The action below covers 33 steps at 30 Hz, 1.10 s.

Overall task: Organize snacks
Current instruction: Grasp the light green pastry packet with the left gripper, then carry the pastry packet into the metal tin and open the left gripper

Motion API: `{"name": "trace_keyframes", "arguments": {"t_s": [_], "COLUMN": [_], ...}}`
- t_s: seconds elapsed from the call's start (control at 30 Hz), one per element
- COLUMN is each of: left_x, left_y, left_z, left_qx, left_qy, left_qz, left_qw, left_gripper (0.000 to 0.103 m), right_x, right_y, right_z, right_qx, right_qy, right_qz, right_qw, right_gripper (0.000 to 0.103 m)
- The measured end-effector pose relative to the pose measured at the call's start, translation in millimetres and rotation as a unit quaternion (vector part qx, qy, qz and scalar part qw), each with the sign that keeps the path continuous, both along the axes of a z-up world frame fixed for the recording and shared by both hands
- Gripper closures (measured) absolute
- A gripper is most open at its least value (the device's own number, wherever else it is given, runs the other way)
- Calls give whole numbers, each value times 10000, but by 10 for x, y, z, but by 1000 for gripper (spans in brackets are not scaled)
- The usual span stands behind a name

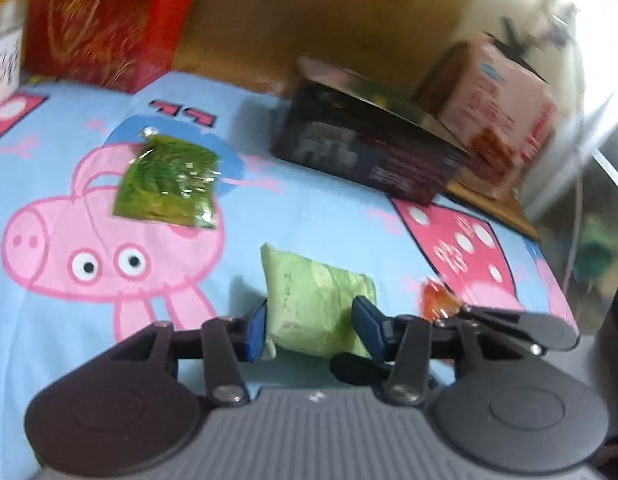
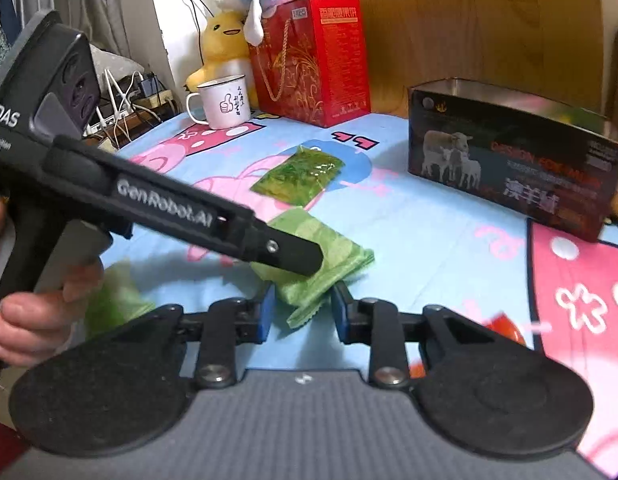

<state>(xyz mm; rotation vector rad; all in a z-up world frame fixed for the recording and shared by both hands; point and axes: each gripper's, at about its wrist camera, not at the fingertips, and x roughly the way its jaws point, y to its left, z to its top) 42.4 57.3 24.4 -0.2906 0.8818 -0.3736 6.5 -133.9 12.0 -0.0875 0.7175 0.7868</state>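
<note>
**Both grippers at the pale green packet**

The left hand-held gripper (image 1: 309,322) stands narrow around the pale green snack packet (image 1: 313,300); whether its pads press I cannot tell. The right hand-held gripper (image 2: 303,312) stands narrow at the same packet's near corner. Farther lies a dark green packet (image 1: 169,184), and far right the open dark box (image 2: 513,156).

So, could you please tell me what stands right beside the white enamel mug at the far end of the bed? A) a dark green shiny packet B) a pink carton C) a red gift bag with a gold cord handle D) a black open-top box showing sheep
C: in the right wrist view the white enamel mug stands next to the red gift bag, while the black box with sheep sits farther right.
</note>
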Motion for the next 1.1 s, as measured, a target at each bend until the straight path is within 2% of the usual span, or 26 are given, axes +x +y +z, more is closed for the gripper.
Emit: {"name": "trace_keyframes", "arguments": {"t_s": [0.23, 0.4, 0.5, 0.57, 0.63, 0.7, 0.8, 0.83, 0.9, 0.97, 1.03, 1.1], "left_x": [-652, -1079, -1220, -1267, -1293, -1280, -1205, -1164, -1096, -1082, -1059, -1007], "left_y": [-338, -600, -634, -586, -499, -397, -332, -358, -443, -480, -476, -443], "left_z": [-86, -83, -83, -71, -47, -13, -1, -20, -97, -113, -92, -62], "left_qx": [5, 231, 246, 171, 150, 104, -110, -133, -66, -82, -130, -314], "left_qy": [84, -83, -56, -10, -47, -37, 99, 170, 346, 299, 281, 302], "left_qz": [-903, -1570, -1899, -1999, -1876, -1729, -1714, -1767, -1868, -1909, -1957, -1971], "left_qw": [9959, 9873, 9815, 9797, 9821, 9849, 9851, 9840, 9818, 9811, 9802, 9794], "left_gripper": [57, 54, 52, 43, 40, 40, 47, 58, 67, 69, 70, 70], "right_x": [-664, -1088, -1302, -1393, -1423, -1415, -1415, -1418, -1414, -1431, -1407, -1337], "right_y": [-317, -549, -619, -635, -649, -659, -634, -616, -576, -513, -511, -573], "right_z": [25, 40, 33, 27, 15, -8, -63, -70, -77, -82, -78, -54], "right_qx": [-312, -498, -518, -520, -548, -584, -653, -664, -651, -634, -718, -533], "right_qy": [-217, -198, -127, -167, -196, -206, -182, -248, -312, -391, -472, -320], "right_qz": [238, 301, 287, 232, 123, 6, 58, 110, 205, 233, 210, 150], "right_qw": [9990, 9981, 9982, 9982, 9982, 9981, 9977, 9974, 9972, 9969, 9961, 9980], "right_gripper": [70, 69, 65, 58, 51, 50, 49, 49, 51, 65, 69, 70]}}
